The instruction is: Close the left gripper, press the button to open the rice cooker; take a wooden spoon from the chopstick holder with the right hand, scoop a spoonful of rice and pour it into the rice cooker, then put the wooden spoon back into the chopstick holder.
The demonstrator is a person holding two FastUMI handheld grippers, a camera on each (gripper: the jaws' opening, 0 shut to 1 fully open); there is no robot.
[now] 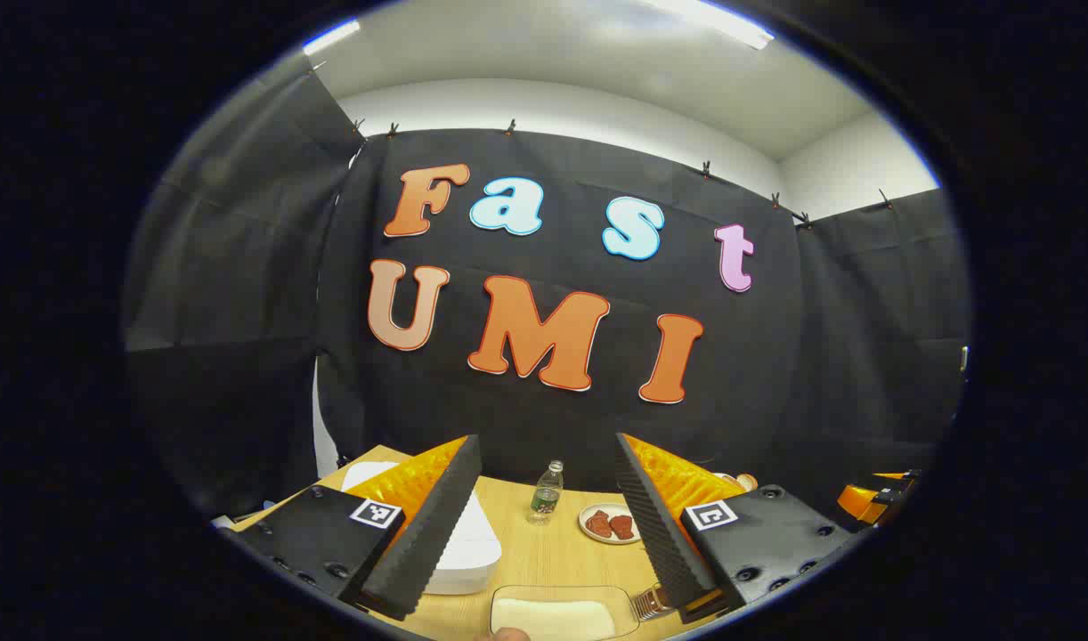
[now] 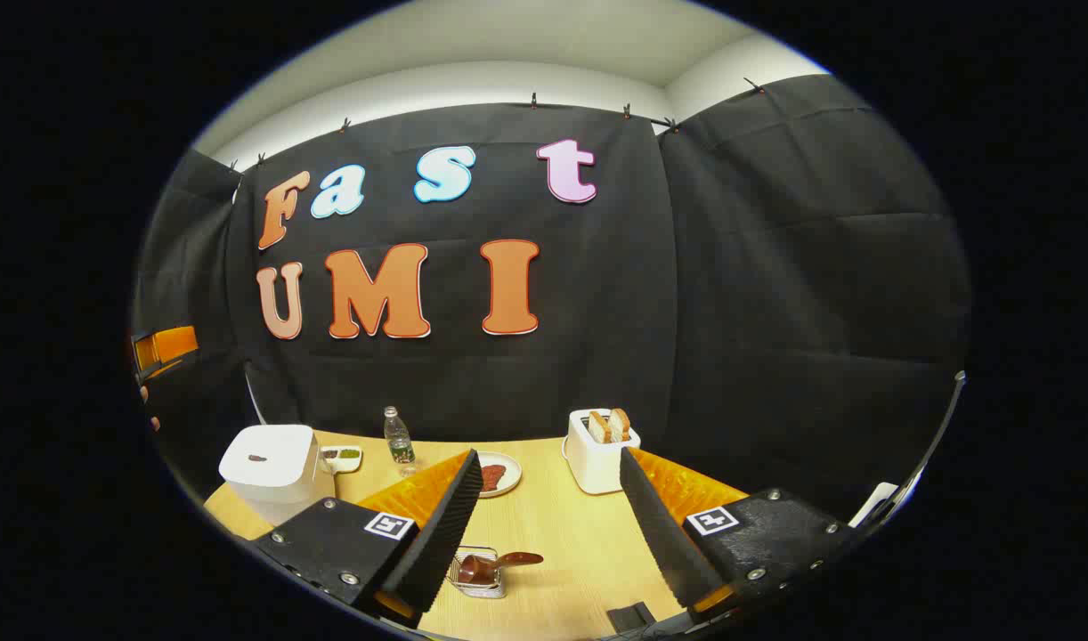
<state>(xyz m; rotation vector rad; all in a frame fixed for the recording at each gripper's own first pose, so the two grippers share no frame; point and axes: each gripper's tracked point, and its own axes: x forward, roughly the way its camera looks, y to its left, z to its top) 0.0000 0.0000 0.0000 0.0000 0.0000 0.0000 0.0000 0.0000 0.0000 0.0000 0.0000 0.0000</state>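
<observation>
- Right now my left gripper hangs above the bench with its jaws spread wide, nothing between them.
- Below its left finger I see the white rice cooker, lid down, partly hidden by that finger.
- Between the fingers, further back, stand a small bottle and a plate with reddish pieces on it.
- At the near edge of the left gripper view lies a clear tray of white rice; just right of it is the holder's wire edge.
- My right gripper is also released and raised over the bench, holding nothing.
- In the right gripper view the cooker sits at far left, closed, well apart from this gripper.
- The wire holder stands just beside the right gripper's left finger, with the wooden spoon lying in it, bowl end poking out to the right.
- A white toaster with two slices of bread stands toward the back.
- A small dish sits beside the cooker.
</observation>
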